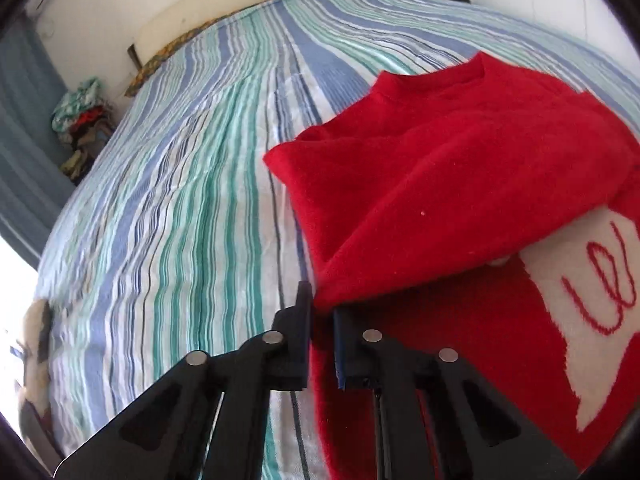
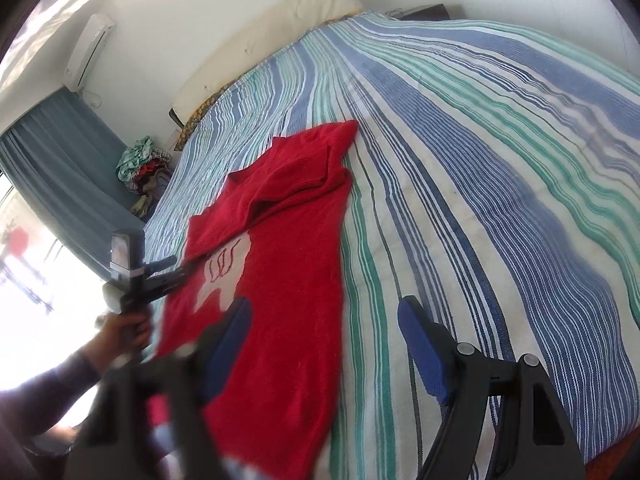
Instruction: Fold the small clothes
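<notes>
My left tongs [image 1: 322, 316] are pinched shut on the edge of the red sweater [image 1: 460, 184], and the flap I hold is lifted and laid over toward the middle of the garment, so that it half covers the white patch [image 1: 592, 320] with its red looped stitching. The fold runs from my fingertips up to the collar end of the sweater.

The sweater lies on the bed [image 1: 180, 200], on a cover striped in blue, green and white, nearer the bed's left side than its right. Its collar points toward the head of the bed, where a cream pillow [image 2: 272, 36] runs along the wall.

My right tongs [image 2: 324, 332] stand wide open and hold nothing. One blue-padded finger [image 2: 228, 344] hangs over the lower part of the sweater, blurred; the other [image 2: 424, 356] is over bare striped cover just beside the sweater's right edge.

From the right wrist view I see my left hand [image 2: 128, 328] gripping its handle at the sweater's left edge. Beyond the bed's left side a heap of mixed clothes [image 2: 142, 168] sits against a blue-grey curtain [image 2: 60, 160].
</notes>
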Motion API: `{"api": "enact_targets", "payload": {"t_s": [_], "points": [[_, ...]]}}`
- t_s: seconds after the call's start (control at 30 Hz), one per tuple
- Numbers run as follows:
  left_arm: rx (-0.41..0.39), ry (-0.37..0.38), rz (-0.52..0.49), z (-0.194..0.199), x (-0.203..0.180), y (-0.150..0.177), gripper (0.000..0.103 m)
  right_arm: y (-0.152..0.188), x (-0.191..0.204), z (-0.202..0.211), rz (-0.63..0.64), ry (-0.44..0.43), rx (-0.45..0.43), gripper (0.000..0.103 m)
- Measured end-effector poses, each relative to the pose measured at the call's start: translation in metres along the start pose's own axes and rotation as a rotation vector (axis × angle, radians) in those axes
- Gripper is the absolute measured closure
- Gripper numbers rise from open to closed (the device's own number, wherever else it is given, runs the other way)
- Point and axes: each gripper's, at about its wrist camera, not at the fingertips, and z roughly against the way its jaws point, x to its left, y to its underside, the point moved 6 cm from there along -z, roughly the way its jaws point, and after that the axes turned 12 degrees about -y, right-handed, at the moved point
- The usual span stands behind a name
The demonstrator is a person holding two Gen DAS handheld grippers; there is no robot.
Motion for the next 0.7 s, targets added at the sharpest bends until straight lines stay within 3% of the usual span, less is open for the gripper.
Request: {"api": "enact_targets", "payload": {"t_s": [0.03,0.1,0.2,0.23,0.3,0.33,0.37,0.47,0.57,0.7], "points": [[0.023,0.009,0.077,-0.005,0.017,0.005,0.095,0.0,0.0,-0.001,0.001,0.003,0.001,0.028],[0.067,0.044,0.126,-0.013,0.027,0.017,0.095,0.001,0.0,-0.002,0.005,0.003,0.008,0.028],[0.038,0.044,0.008,-0.005,0.013,0.021,0.094,0.001,-0.001,-0.006,0.007,-0.003,0.019,0.028],[0.028,0.041,-0.036,-0.002,0.009,0.021,0.089,0.001,-0.001,-0.008,0.004,-0.007,0.022,0.028],[0.026,0.04,-0.076,0.005,0.013,0.024,0.063,0.001,-0.002,-0.01,-0.003,-0.013,0.026,0.028],[0.02,0.047,-0.064,0.011,0.021,0.027,0.038,0.001,-0.002,-0.011,-0.004,-0.014,0.028,0.028],[0.013,0.074,-0.027,0.017,0.032,0.029,0.024,0.001,-0.002,-0.01,-0.001,-0.014,0.027,0.028],[0.052,0.221,0.16,0.019,0.071,0.021,0.023,0.0,-0.002,-0.005,0.0,-0.018,0.012,0.028],[0.11,0.354,0.316,-0.001,0.093,-0.011,0.024,0.0,-0.007,-0.005,-0.026,-0.025,0.009,0.028],[0.238,0.424,0.32,-0.053,0.073,-0.051,0.026,0.001,-0.008,-0.009,-0.026,-0.02,0.023,0.028]]}}
